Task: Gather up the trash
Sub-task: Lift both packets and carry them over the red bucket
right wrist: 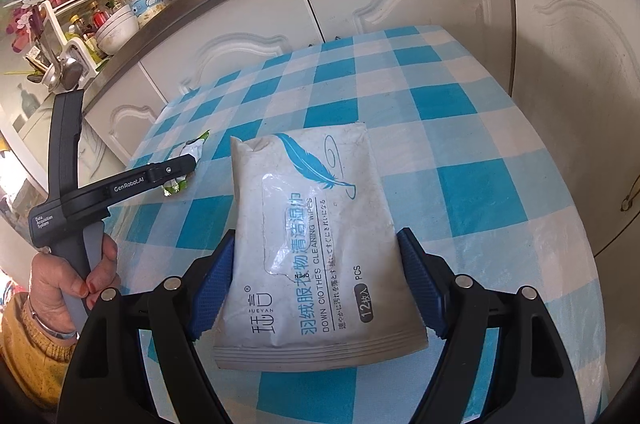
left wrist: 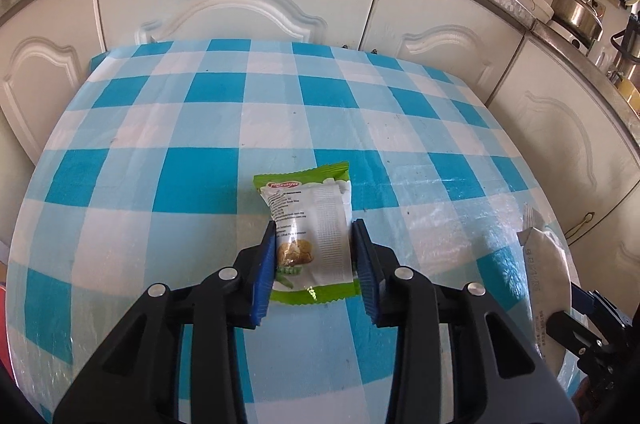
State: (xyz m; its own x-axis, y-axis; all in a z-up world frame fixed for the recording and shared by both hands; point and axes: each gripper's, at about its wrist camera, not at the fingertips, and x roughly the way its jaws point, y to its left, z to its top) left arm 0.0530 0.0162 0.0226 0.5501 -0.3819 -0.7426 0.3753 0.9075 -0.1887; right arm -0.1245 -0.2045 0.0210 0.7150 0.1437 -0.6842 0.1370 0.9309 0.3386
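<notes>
Blue pads [left wrist: 266,274] of my left gripper [left wrist: 314,264] are clamped on the green-and-white snack packet [left wrist: 310,236], pinching its lower half just over the checked tablecloth [left wrist: 160,128]. Right gripper [right wrist: 316,288] grips the wet-wipes pack [right wrist: 316,224] across its width, jaws wide but pressing both edges. No bin in view, so I'd lift both straight up first. Packet is crinkly film: keep the squeeze steady, move slowly, avoid tilting so it doesn't slide out.
</notes>
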